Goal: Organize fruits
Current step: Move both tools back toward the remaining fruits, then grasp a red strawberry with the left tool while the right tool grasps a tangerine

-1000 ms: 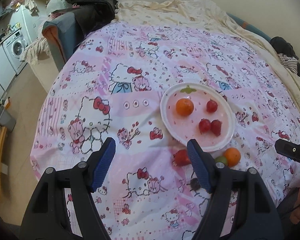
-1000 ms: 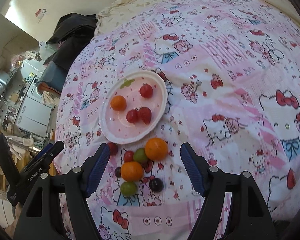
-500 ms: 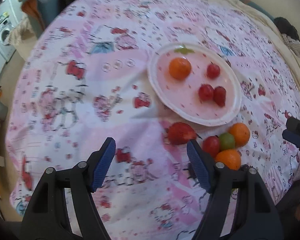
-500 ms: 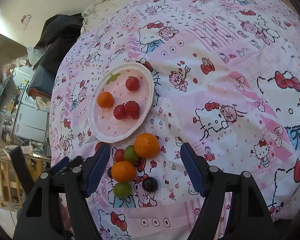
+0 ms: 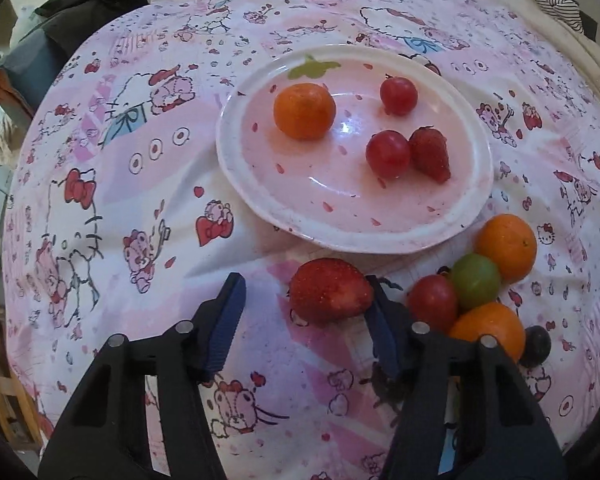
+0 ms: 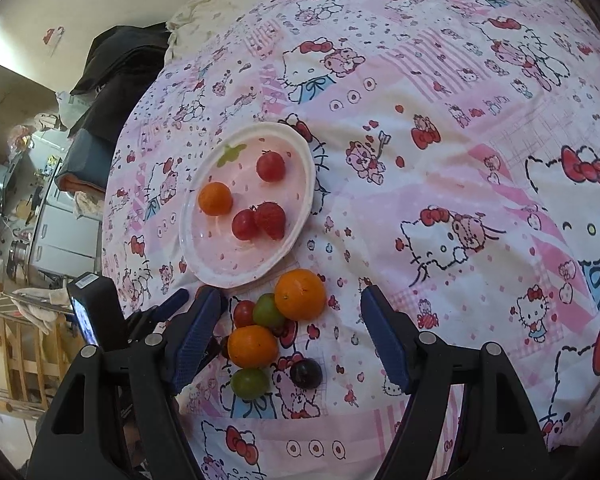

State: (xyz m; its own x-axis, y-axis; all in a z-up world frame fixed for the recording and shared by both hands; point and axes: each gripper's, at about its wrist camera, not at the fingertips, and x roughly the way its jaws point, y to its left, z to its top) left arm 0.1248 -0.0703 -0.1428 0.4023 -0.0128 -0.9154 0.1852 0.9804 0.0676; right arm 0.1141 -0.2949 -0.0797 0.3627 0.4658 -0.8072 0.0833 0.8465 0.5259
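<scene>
pink cat-print bedding [image 5: 100,184] is spread under everything. a strawberry [image 5: 330,292] is seen between the wide-apart fingers of the left gripper [image 5: 304,312], touching its right finger, just short of the plate [image 5: 236,176]. it looks soft and easily squashed, so its fat middle should be pinched gently. the right gripper [image 6: 288,336] is held open around loose fruit, gripping nothing.

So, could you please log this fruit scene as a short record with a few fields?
surface: pink cartoon-print bedsheet
dish: white-rimmed pink oval plate
on plate: orange mandarin, two red cherry tomatoes, one red strawberry
off plate: large red strawberry by the near rim, plus a mixed fruit cluster
left tongs: open, flanking the large strawberry
right tongs: open above the cluster
</scene>
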